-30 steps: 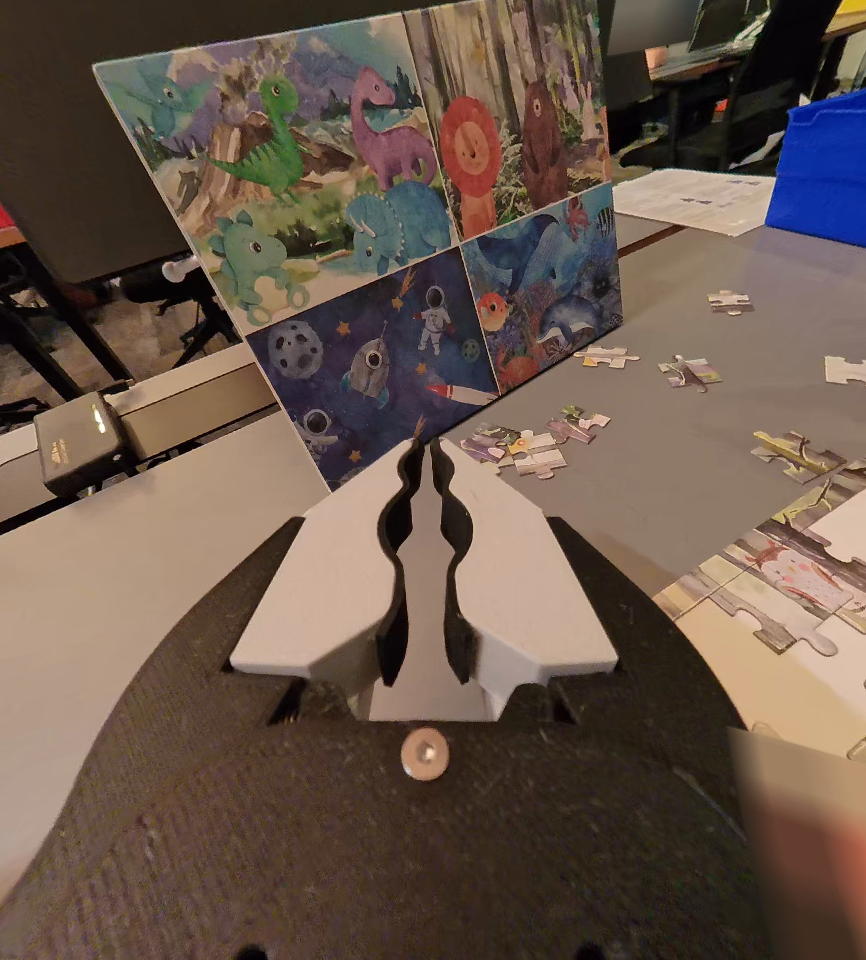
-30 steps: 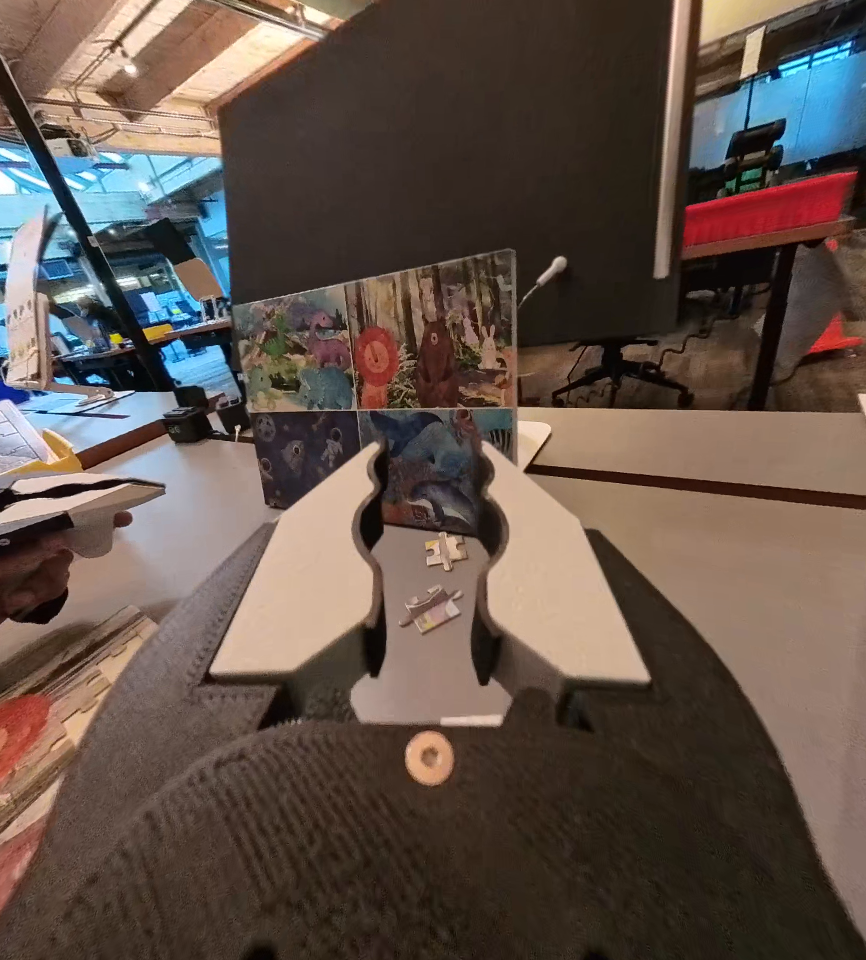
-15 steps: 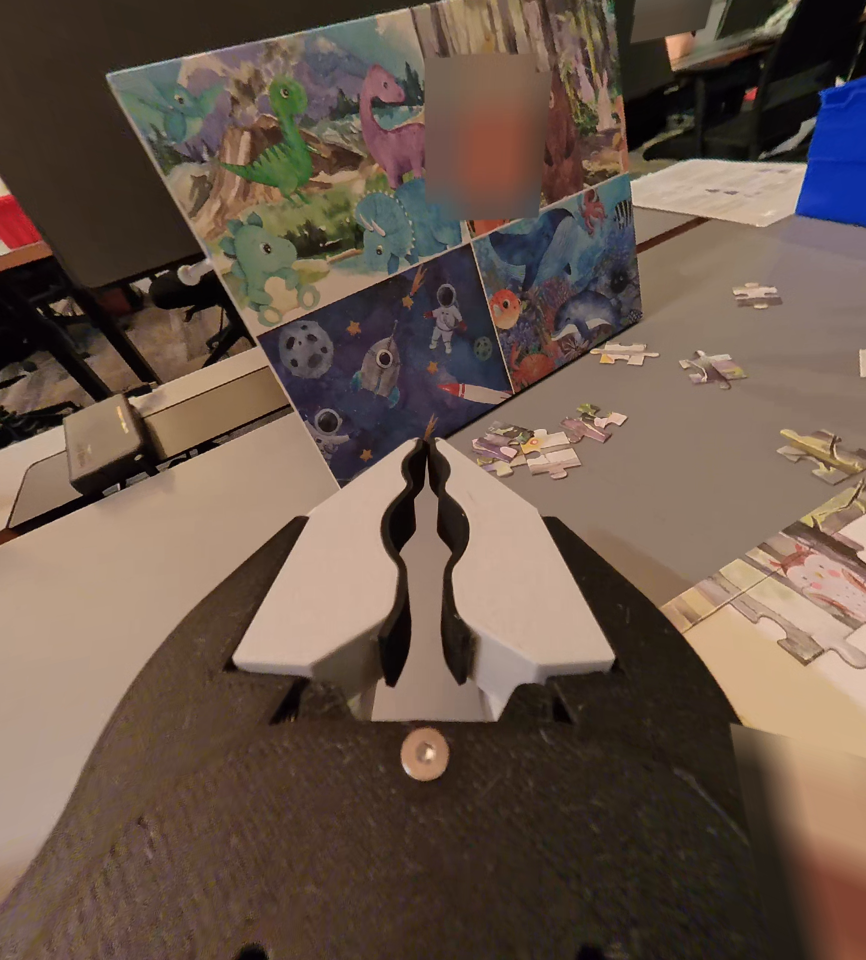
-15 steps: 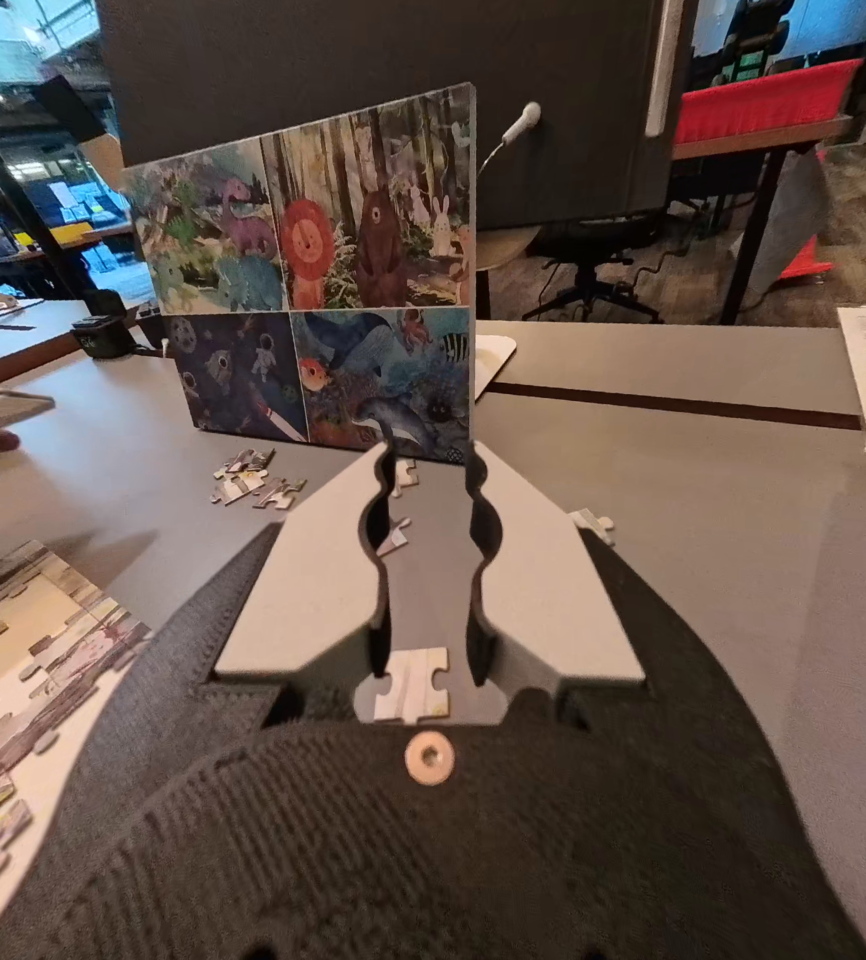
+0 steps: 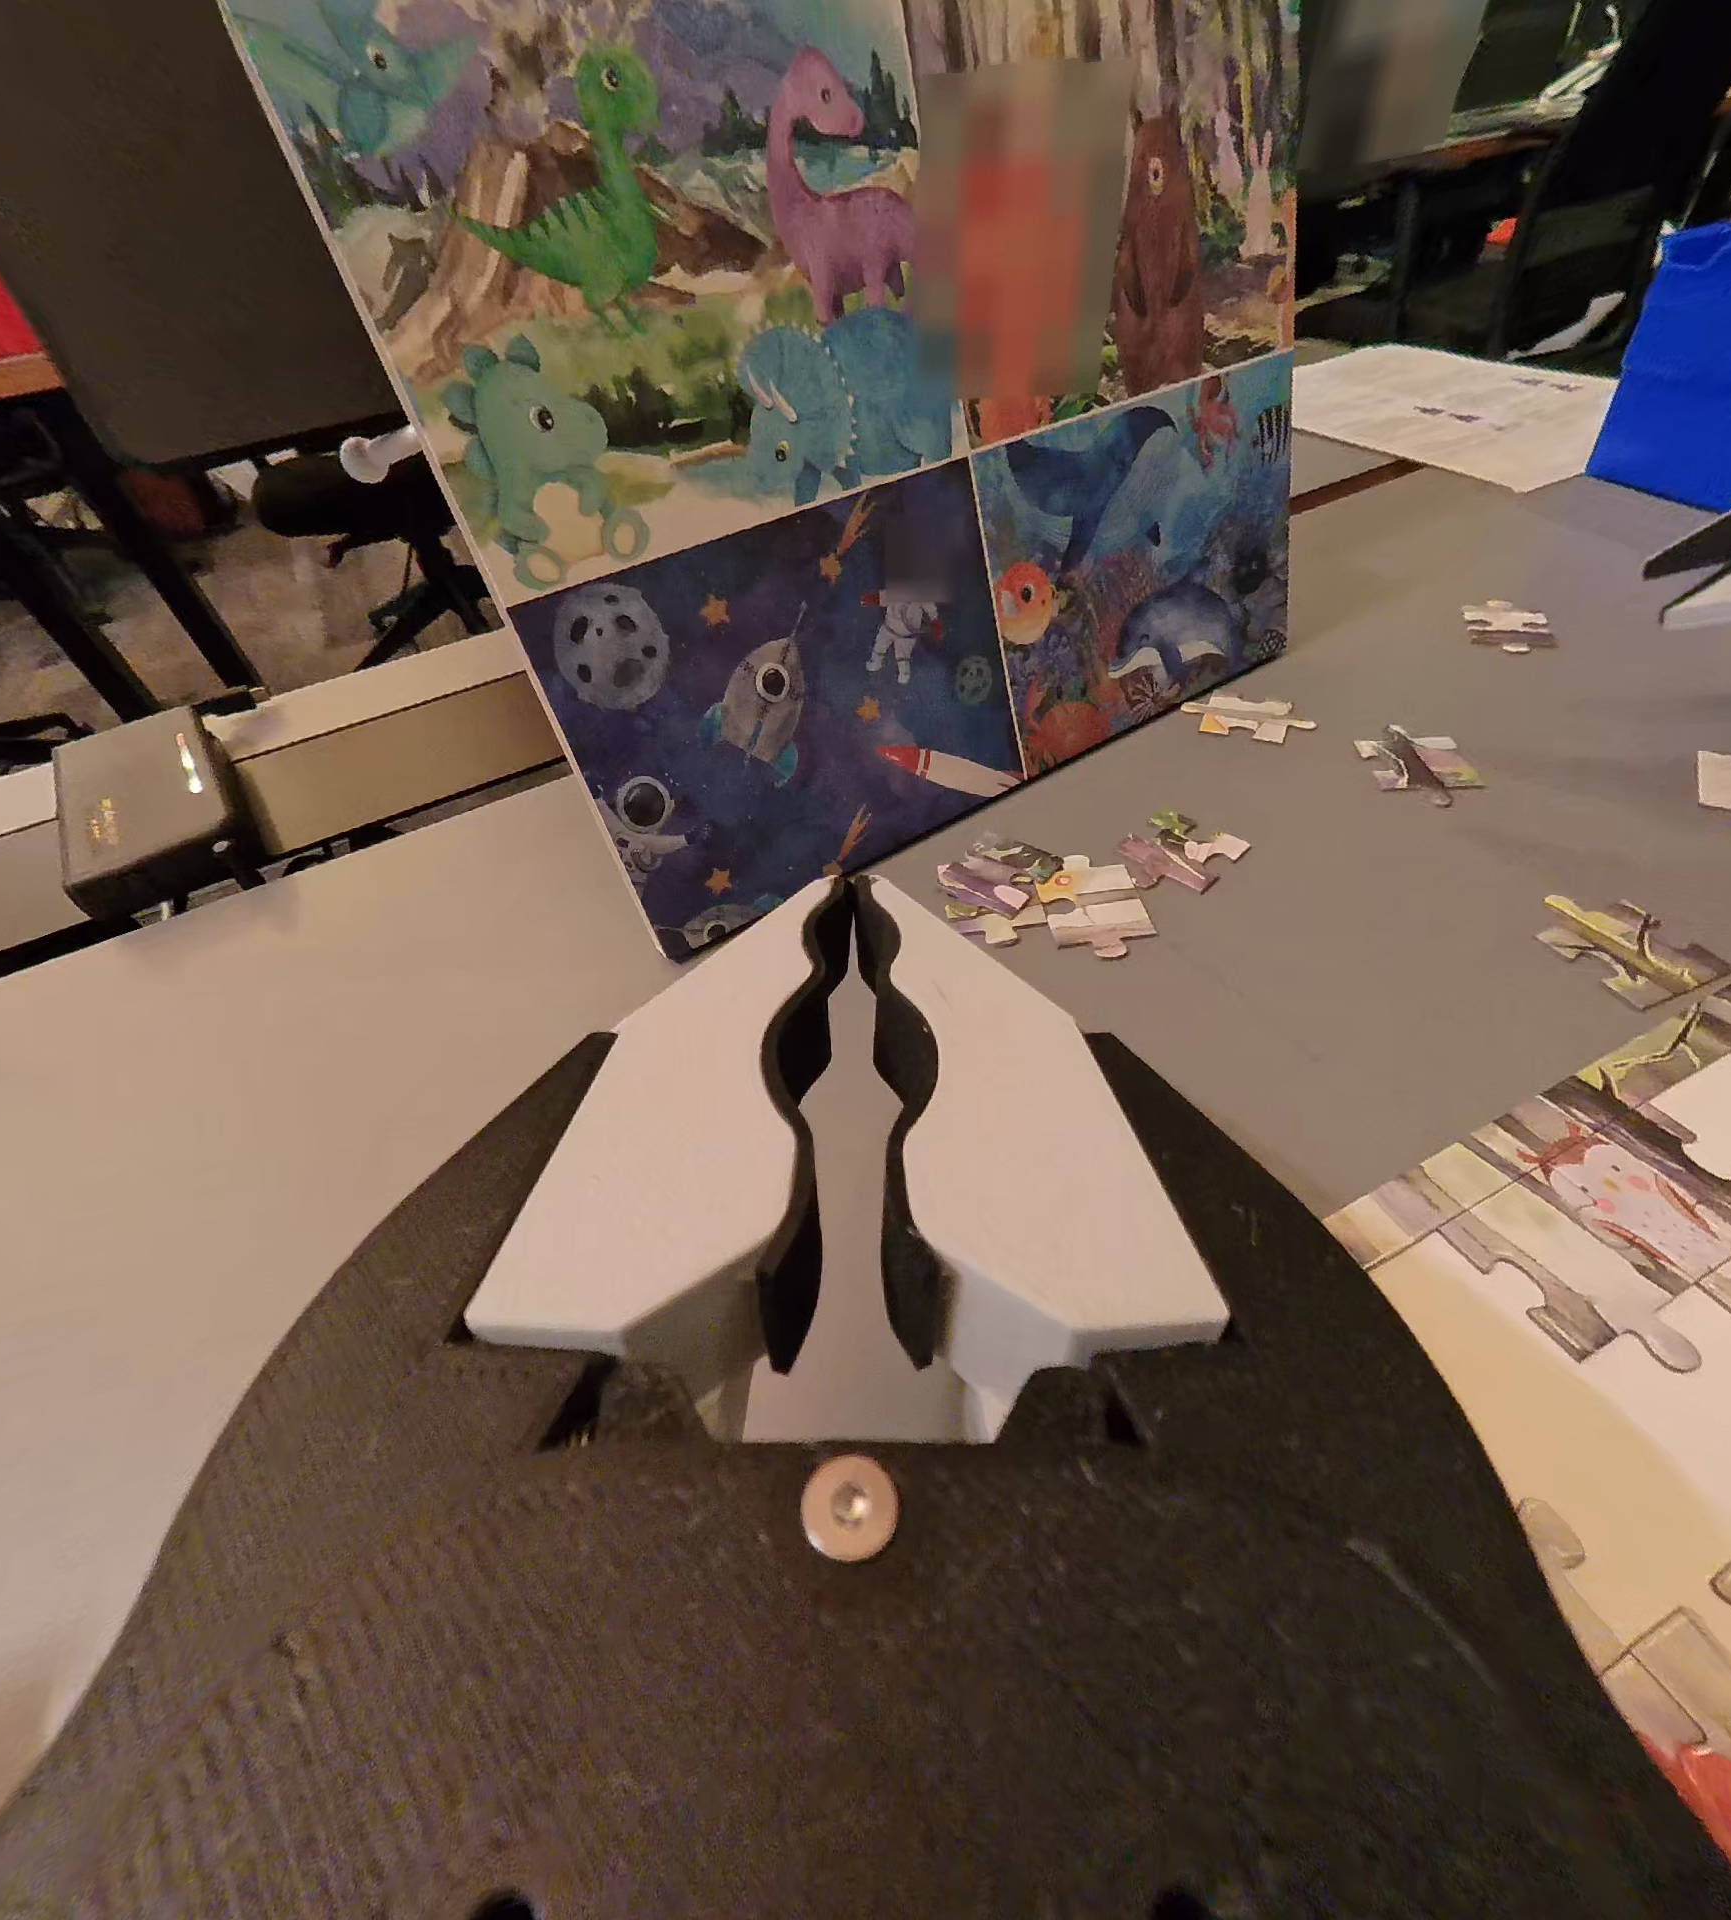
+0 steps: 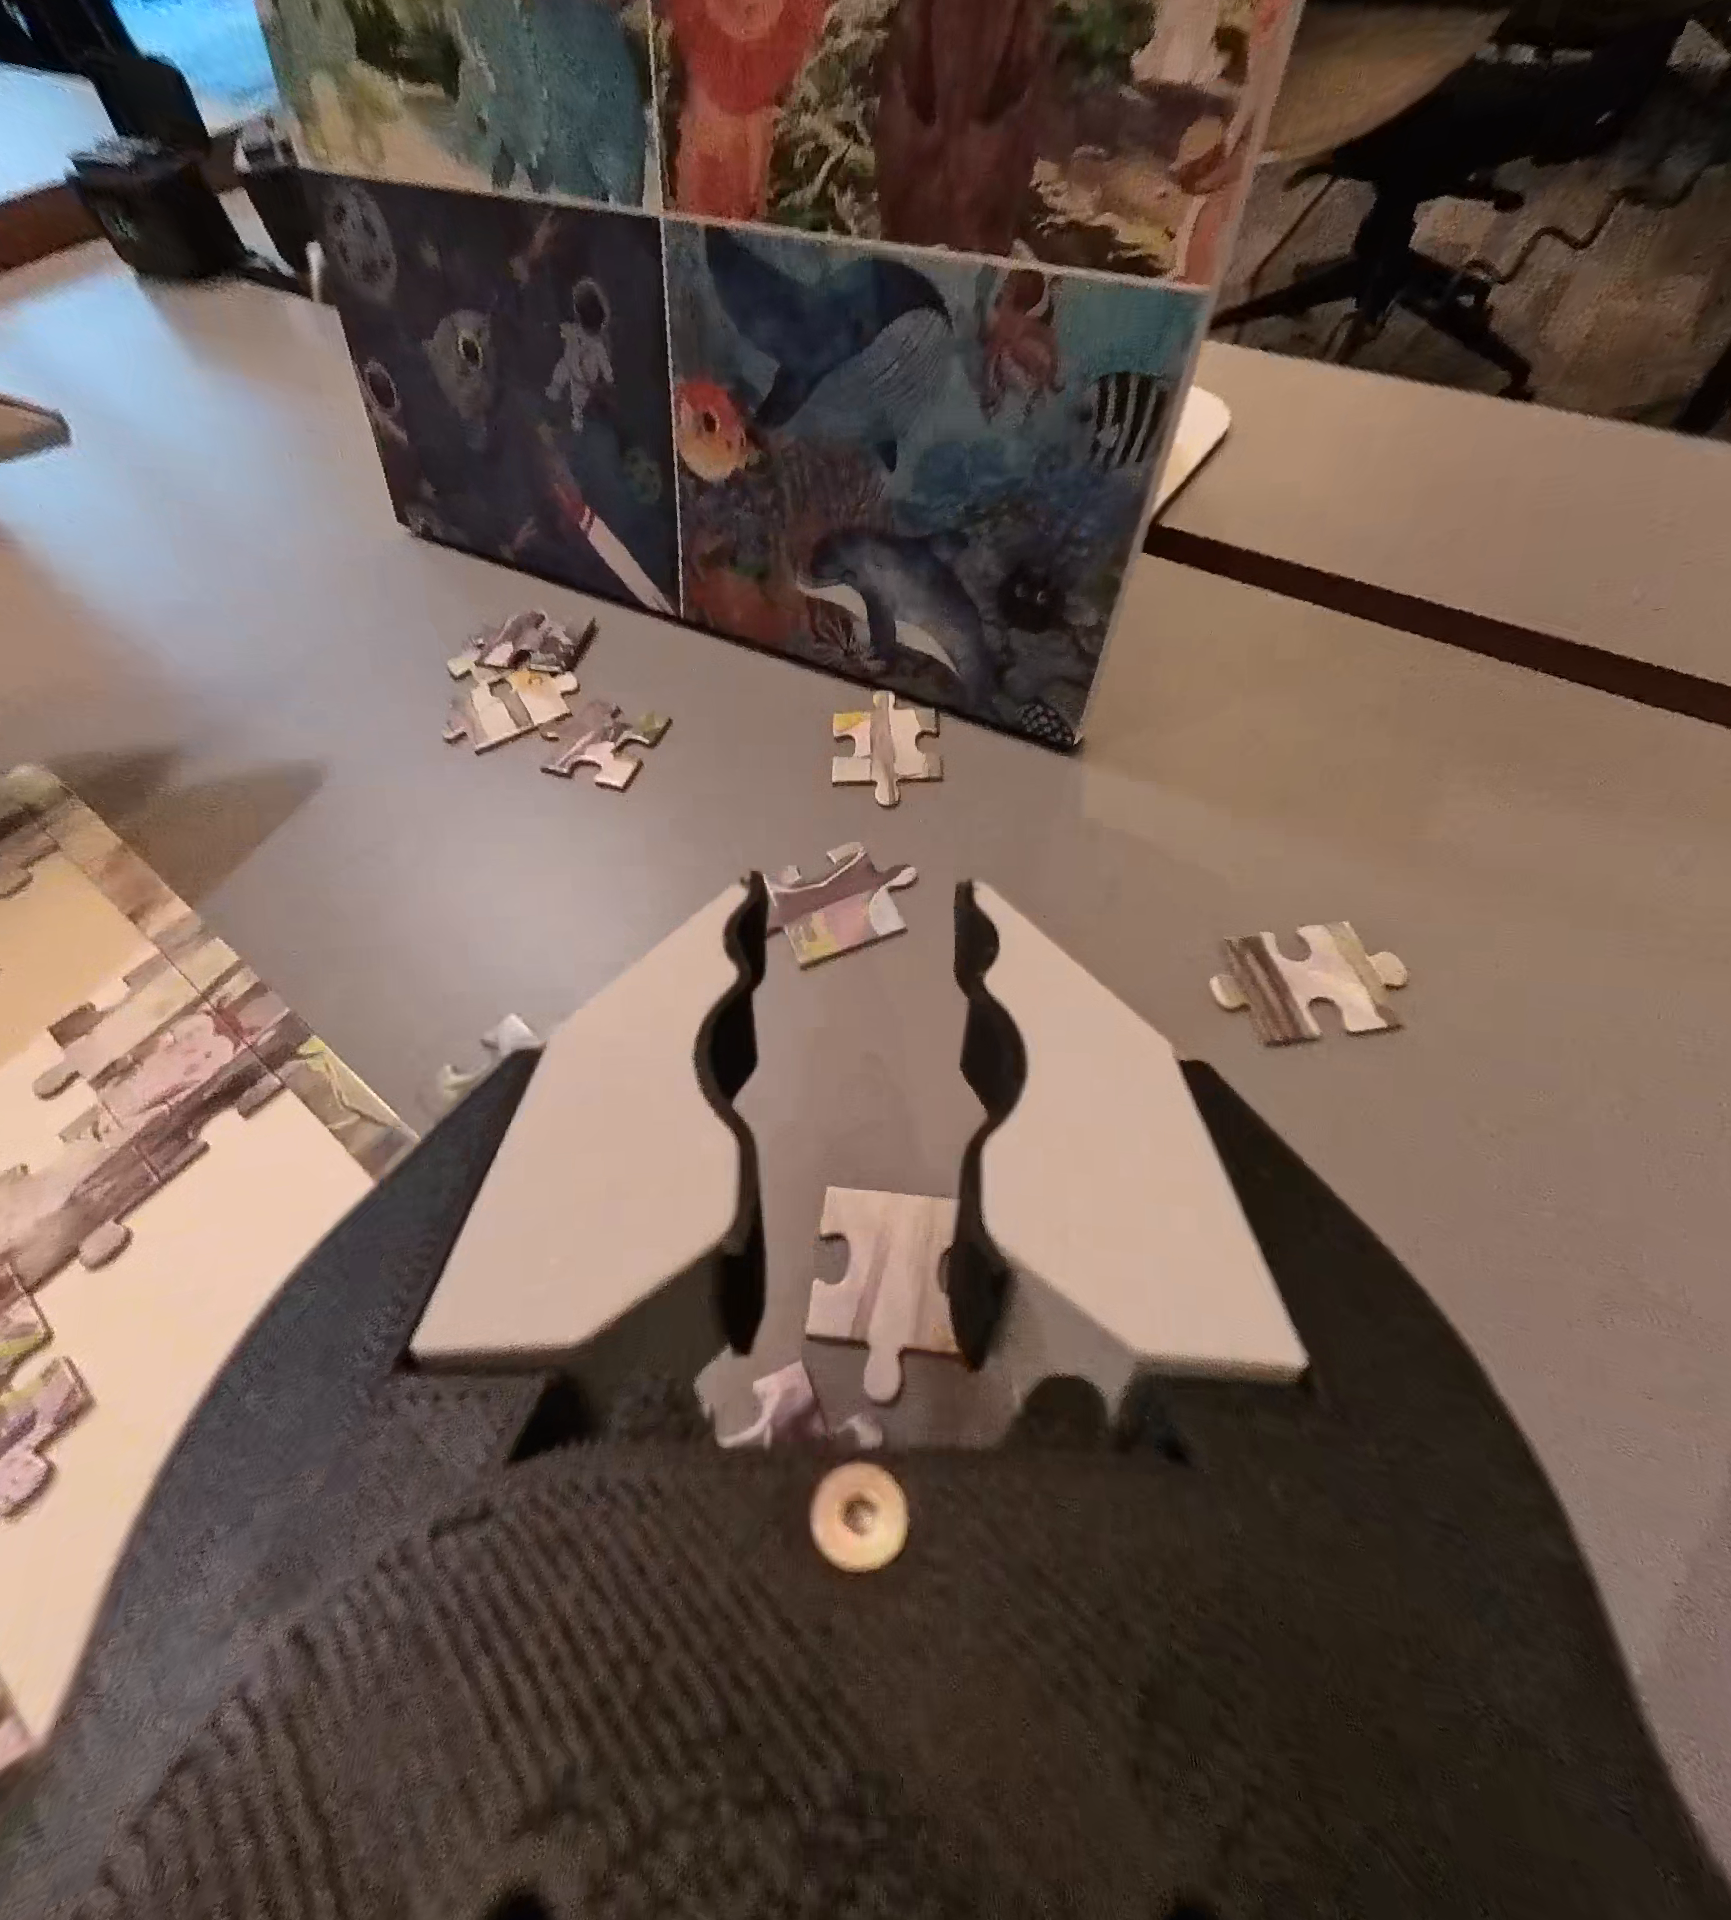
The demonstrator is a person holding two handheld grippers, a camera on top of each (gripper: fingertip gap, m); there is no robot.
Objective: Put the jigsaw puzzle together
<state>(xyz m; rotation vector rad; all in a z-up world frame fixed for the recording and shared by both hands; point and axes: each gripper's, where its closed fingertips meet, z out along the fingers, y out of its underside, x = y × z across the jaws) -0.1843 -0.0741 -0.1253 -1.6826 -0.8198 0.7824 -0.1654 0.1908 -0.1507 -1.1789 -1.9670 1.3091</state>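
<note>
The partly built jigsaw (image 5: 1567,1247) lies flat at the right of the left wrist view and at the left of the right wrist view (image 6: 113,1091). My left gripper (image 5: 853,883) is shut with nothing between its pads, above the table in front of the picture box (image 5: 840,520). My right gripper (image 6: 861,899) is open and empty, tilted down over the grey table (image 6: 1463,1247). A loose piece (image 6: 840,914) lies on the table just beyond its fingertips, closer to the left one. Another piece (image 6: 887,1288) lies on the table under the jaws.
The picture box (image 6: 840,468) stands upright behind the loose pieces. More pieces lie around: a small heap (image 6: 528,686), one by the box (image 6: 885,743), one at the right (image 6: 1308,982). A blue bin (image 5: 1723,364) and a paper sheet (image 5: 1443,405) are at the far right. Tip to tip, the grippers are about 25 centimeters apart. The loose piece (image 6: 840,914) lies some 7 centimeters from my right tips, 25 centimeters from my left tips. It is also in sight in the left wrist view (image 5: 1432,758). About 15 centimeters separates my left fingertips from the partly built jigsaw (image 5: 1567,1247).
My right gripper has moved forward and tipped down toward the loose pieces, and its jaws have widened. My left gripper has stayed shut and drifted slightly nearer the box.
</note>
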